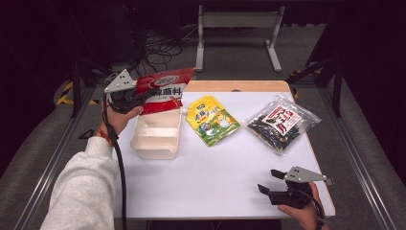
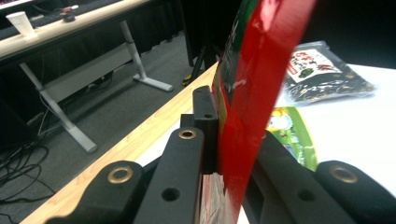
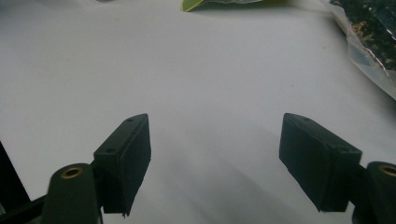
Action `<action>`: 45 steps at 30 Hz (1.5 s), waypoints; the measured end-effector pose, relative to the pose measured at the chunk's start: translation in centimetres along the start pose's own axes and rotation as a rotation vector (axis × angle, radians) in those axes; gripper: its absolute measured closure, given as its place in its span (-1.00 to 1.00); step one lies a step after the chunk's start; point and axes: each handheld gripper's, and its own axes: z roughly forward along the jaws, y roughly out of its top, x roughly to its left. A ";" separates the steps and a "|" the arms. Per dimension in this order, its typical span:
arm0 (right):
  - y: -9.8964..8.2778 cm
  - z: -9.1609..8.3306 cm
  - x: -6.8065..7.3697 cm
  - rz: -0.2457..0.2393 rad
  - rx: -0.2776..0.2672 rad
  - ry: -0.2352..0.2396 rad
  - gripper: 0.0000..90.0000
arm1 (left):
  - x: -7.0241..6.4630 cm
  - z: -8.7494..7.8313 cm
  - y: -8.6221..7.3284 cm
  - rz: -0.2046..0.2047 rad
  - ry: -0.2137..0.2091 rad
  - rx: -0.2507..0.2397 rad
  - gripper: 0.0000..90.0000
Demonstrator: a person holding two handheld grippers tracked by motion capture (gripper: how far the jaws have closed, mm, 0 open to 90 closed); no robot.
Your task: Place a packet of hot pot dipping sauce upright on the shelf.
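Hanging over empty tray (image 1: 158, 143): red pouch (image 1: 163, 91)

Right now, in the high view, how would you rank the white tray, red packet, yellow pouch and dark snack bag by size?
1. dark snack bag and white tray: look alike
2. red packet, raised nearer the camera, so unsure
3. yellow pouch

Dim room, the far side almost black. White-topped bench (image 1: 215, 182) with a pale wood strip along its far edge. Grey carpeted floor (image 1: 297, 57) all round. Beyond the bench, a white metal table frame (image 1: 238, 21) on two splayed feet. Loose black cables (image 1: 160, 48) tangled on the floor to its left. Yellow-and-black hazard tape (image 1: 64, 93) on the floor at far left. Left gripper view: long light-wood desk (image 2: 70, 29) on white legs, white paper cup (image 2: 21, 22) standing on it.
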 end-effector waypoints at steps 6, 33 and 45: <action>-0.8 -0.9 0.0 0.021 0.003 -0.018 -0.44 | 1.4 2.1 -1.0 -0.021 -0.003 0.024 1.00; -2.7 -3.1 0.3 0.068 -0.021 -0.117 -0.42 | 4.0 6.2 -5.1 -0.127 0.006 0.066 0.83; -2.7 -2.7 0.5 0.053 0.002 -0.099 -0.44 | 3.8 5.3 -7.2 -0.092 0.002 0.174 0.81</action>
